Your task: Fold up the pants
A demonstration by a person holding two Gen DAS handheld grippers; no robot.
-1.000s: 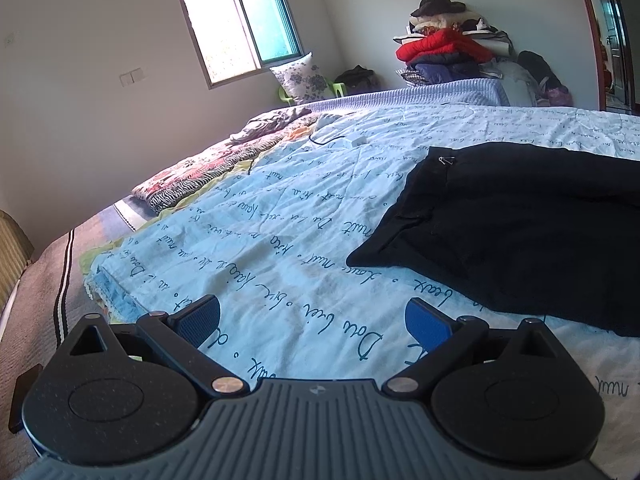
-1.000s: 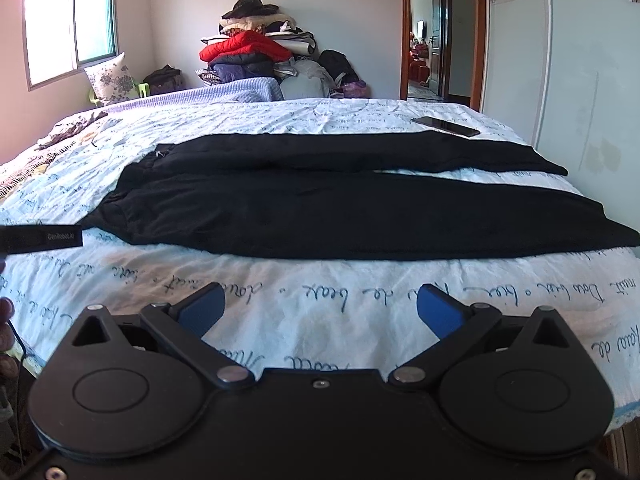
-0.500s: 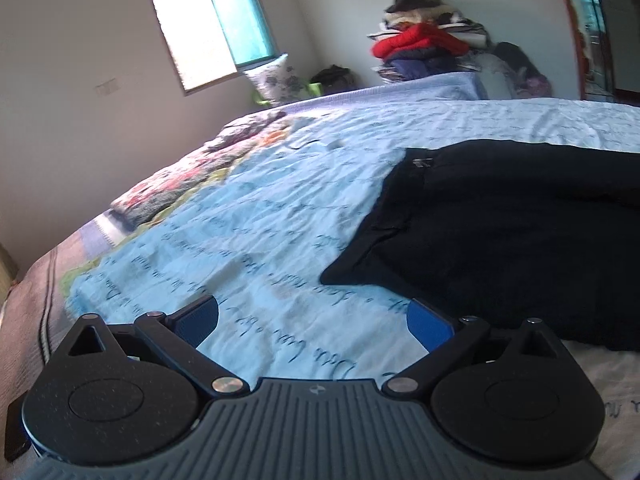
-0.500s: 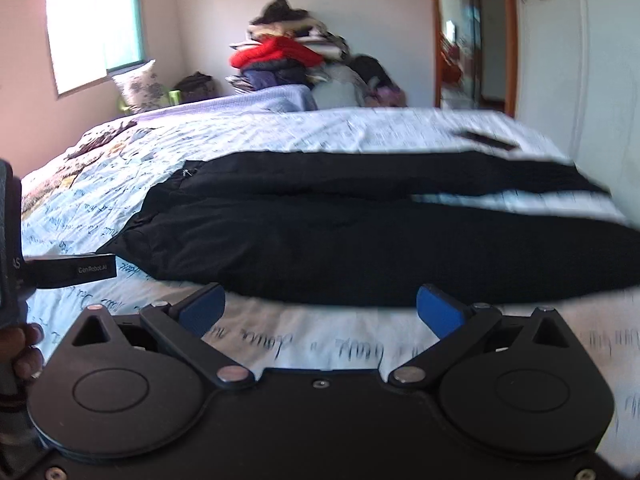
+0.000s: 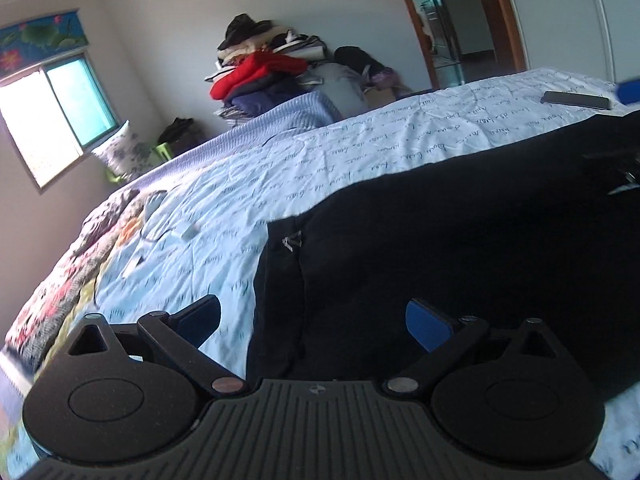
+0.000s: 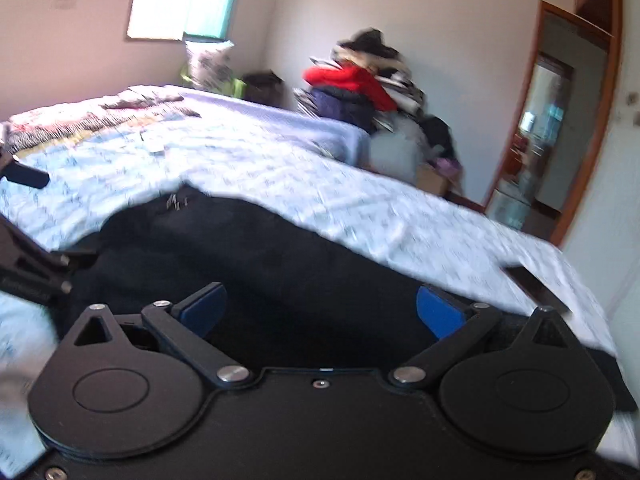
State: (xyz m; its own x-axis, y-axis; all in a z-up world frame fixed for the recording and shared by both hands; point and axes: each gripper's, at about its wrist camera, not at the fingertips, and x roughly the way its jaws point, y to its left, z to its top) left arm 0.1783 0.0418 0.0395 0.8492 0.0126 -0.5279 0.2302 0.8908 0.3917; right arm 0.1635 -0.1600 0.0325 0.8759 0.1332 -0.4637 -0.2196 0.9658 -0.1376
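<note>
Black pants point(image 5: 460, 240) lie flat on a bed with a light blue sheet with script print point(image 5: 224, 240). My left gripper point(image 5: 314, 326) is open and empty, low over the waistband end of the pants, its left finger over the sheet and its right finger over the cloth. In the right wrist view the pants point(image 6: 300, 276) fill the middle, and my right gripper point(image 6: 320, 312) is open and empty just above them. The left gripper's body shows at the left edge of the right wrist view point(image 6: 28, 268).
A black phone point(image 5: 576, 100) lies on the far side of the bed, also in the right wrist view point(image 6: 536, 284). A pile of clothes with a red jacket point(image 5: 260, 76) stands behind the bed. A floral quilt point(image 5: 60, 280) lies at the left. A doorway point(image 6: 552, 128) is at the right.
Both grippers have moved forward and down from the near edge of the bed to just over the pants. Both stay open. The pants have not moved.
</note>
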